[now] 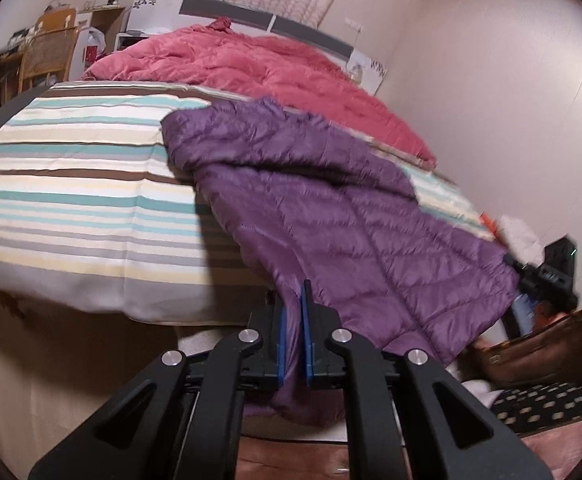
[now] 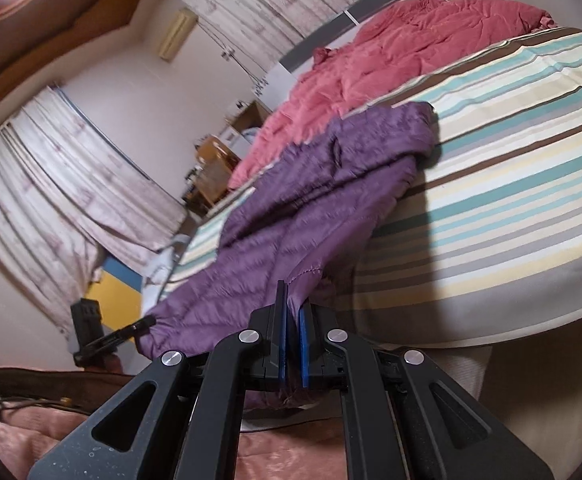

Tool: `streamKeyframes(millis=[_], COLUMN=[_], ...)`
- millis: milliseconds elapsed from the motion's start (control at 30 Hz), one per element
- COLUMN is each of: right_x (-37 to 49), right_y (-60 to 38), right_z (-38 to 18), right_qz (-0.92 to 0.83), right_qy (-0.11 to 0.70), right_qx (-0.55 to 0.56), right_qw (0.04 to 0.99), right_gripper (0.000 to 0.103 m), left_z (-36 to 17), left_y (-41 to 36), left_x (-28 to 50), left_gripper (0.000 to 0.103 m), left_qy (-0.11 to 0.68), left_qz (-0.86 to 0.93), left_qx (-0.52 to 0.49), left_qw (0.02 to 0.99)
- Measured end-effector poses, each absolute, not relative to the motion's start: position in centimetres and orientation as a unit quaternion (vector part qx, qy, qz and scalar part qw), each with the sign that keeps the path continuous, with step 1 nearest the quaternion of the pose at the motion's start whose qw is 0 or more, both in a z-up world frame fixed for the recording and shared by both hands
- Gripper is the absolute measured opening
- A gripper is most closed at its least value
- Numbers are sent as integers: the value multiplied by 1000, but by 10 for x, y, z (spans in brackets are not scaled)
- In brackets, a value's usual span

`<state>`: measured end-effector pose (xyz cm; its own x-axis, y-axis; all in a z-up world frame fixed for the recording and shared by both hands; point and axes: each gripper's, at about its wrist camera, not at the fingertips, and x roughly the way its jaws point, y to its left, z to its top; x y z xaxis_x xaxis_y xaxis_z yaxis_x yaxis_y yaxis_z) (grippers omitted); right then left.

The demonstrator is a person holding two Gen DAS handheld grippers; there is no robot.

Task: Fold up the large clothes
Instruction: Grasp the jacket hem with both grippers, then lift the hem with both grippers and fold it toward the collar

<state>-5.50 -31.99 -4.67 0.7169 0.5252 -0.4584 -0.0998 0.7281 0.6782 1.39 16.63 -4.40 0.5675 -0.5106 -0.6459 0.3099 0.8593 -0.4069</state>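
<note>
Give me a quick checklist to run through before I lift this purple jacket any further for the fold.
1. Left gripper clamped on the purple jacket: ok, fabric pinched between the blue pads.
2. Right gripper clamped on the jacket's other near corner: ok, fabric pinched there too.
3. Near hem spread between the two grips: ok, it spans from one gripper to the other.
4. Far end of the jacket lying flat: not ok, it is bunched and wrinkled on the striped bedspread.
5. Room on the bed to lay the fold: ok, bare stripes beside the jacket; the pink quilt lies further back.
6. Jacket's underside free of snags: cannot tell.
</note>
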Motion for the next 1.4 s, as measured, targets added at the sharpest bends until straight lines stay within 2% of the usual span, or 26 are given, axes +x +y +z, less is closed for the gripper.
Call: streamKeyframes(millis=[133,233,367,467,500,533,667,733,800,900,933,967,1000,1033,1100,1400], right_x=[-37,-9,16,19,22,23,37,44,53,67,70,72,75,78,85,127], right_y=[-327,-324,-319,-317,-317,-317,-318,-320,-322,-321,-320,-318,-318,-318,-319,-340], right_z=[-36,-29,-29,-32,-33,-34,-37,-39,-41,-44,-44,-43,-43,-43,-42,-33], right_qz=[197,206,212,210,207,203,191,186,181,180,179,179,178,177,172,141], right_qy=[318,319,327,326,325,325,328,328,326,326,327,327,327,327,325,307], right_qx=[330,316,307,307,308,306,306,311,317,321,317,316,317,317,316,343], right_qw=[866,869,868,869,870,872,873,872,872,871,872,873,872,873,875,877], right_gripper=[5,4,4,4,4,4,4,4,4,4,4,4,3,4,4,3], left_z=[-21,-13,-34,-59,-71,-79,-119,-134,-147,-159,-164,-165,-167,-165,-157,-77], left_y=[194,184,174,166,167,168,174,177,177,169,164,162,158,156,156,171], left_x=[36,63,91,95,99,95,88,86,81,75,75,71,70,70,71,135], left_gripper=[0,0,1,18,33,42,49,57,59,57,54,48,22,11,7,6], left_qy=[369,365,387,416,431,440,492,513,531,554,566,572,578,577,571,479], left_qz=[-235,-206,-200,-194,-189,-190,-193,-197,-208,-233,-247,-253,-268,-274,-282,-306], left_qx=[-189,-132,-115,-102,-97,-100,-107,-114,-127,-135,-137,-137,-140,-145,-158,-247], left_qw=[879,898,892,883,877,872,842,828,811,788,774,768,758,755,755,785])
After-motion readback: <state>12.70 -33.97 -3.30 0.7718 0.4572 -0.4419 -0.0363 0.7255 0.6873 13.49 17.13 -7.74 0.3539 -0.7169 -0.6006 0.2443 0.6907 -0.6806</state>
